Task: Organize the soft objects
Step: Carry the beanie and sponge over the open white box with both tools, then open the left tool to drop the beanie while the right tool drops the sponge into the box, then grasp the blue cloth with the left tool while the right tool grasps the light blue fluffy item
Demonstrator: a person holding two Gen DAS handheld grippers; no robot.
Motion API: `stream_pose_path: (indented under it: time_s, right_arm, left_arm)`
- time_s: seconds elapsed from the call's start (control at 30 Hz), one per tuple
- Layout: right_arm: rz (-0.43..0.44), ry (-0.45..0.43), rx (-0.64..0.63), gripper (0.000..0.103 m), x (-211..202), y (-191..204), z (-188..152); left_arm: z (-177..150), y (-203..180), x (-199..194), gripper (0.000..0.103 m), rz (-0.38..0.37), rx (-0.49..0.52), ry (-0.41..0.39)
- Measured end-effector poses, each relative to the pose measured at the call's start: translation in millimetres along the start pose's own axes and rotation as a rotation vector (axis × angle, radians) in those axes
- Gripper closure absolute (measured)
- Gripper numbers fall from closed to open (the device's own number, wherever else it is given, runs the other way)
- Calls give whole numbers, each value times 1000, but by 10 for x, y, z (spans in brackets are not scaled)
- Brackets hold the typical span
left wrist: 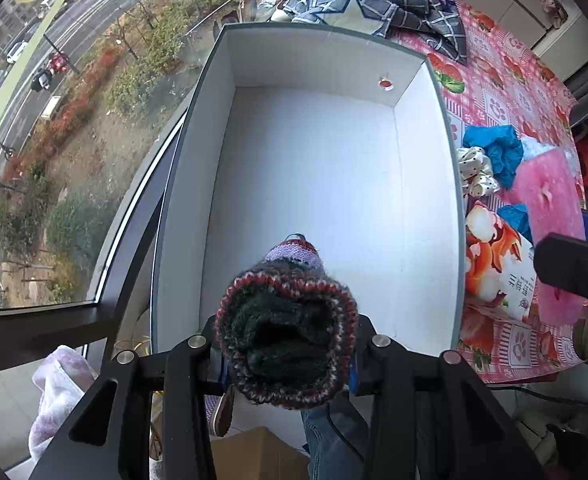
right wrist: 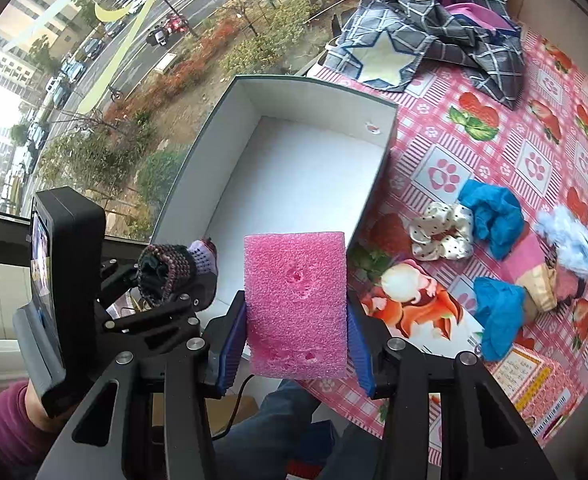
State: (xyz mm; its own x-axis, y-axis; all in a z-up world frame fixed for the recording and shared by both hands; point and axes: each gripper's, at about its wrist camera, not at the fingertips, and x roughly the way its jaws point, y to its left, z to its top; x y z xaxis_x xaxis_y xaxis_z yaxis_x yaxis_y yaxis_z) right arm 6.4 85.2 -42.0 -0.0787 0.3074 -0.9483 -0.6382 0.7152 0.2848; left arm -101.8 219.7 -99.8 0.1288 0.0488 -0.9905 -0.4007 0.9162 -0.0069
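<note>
My left gripper (left wrist: 288, 344) is shut on a dark knitted sock (left wrist: 286, 320) with a red-and-white cuff and holds it over the near end of the white box (left wrist: 310, 168), which has nothing inside. My right gripper (right wrist: 296, 320) is shut on a pink foam sponge (right wrist: 296, 304) and holds it above the box's near right corner (right wrist: 314, 172). The left gripper with the sock (right wrist: 174, 272) shows at the left in the right wrist view.
On the pink patterned tablecloth (right wrist: 534, 152) right of the box lie blue cloths (right wrist: 490, 216), a polka-dot scrunchie (right wrist: 442, 232), a light blue fluffy piece (right wrist: 570, 240) and a printed packet (right wrist: 414, 304). A checked cloth (right wrist: 434, 36) lies at the far end. A window is on the left.
</note>
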Motion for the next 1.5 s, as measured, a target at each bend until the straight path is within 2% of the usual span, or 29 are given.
stream_pose_path:
  time_s: [0.7,0.77,0.83,0.9,0.93,1.0,1.1,1.2,1.3,1.37,1.4,1.43,1.5]
  right_arm:
    - [35,53,-36,56,232,220,123]
    - [44,54,-39,56,242,231,113]
    - [56,55,-41,55,246,240,107]
    - [70,55,-37,54,243,237,106]
    - [77,54,-34,51,241,232,110]
    - [97,44,-25,20,223,215,109]
    - [106,20,-4,18,172,166,107]
    - [84,7,20,18,113,83,95]
    - [76,-6,60,18,21,-50,65]
    - [66,-26,96,18,-108,-190,15]
    - [63,-35,114,12,-173,-258,-5]
    - [62,-48,142,1,-255,-343,-38]
    - [68,-91,212,0,-464,-569,-125]
  left_arm:
    - [52,26,88,57,-14,-7,17]
    - [48,29,64,52,-16,-6,4]
    - [51,28,31,43,-20,-5,-11]
    - [57,28,-4,23,-19,-11,-25]
    - [60,36,-30,23,-21,-17,-40]
    - [75,45,-63,21,-17,-26,-56]
    - [99,59,-67,17,-9,-42,-49]
    - [135,76,-10,17,8,-70,-4]
    - [198,54,-77,17,25,-66,-25]
    - [265,-31,-192,16,-3,-35,-54]
    - [303,-95,-251,16,-17,-12,-68]
    - [355,-186,-324,16,-32,22,-84]
    - [462,-404,-465,16,-61,91,-117]
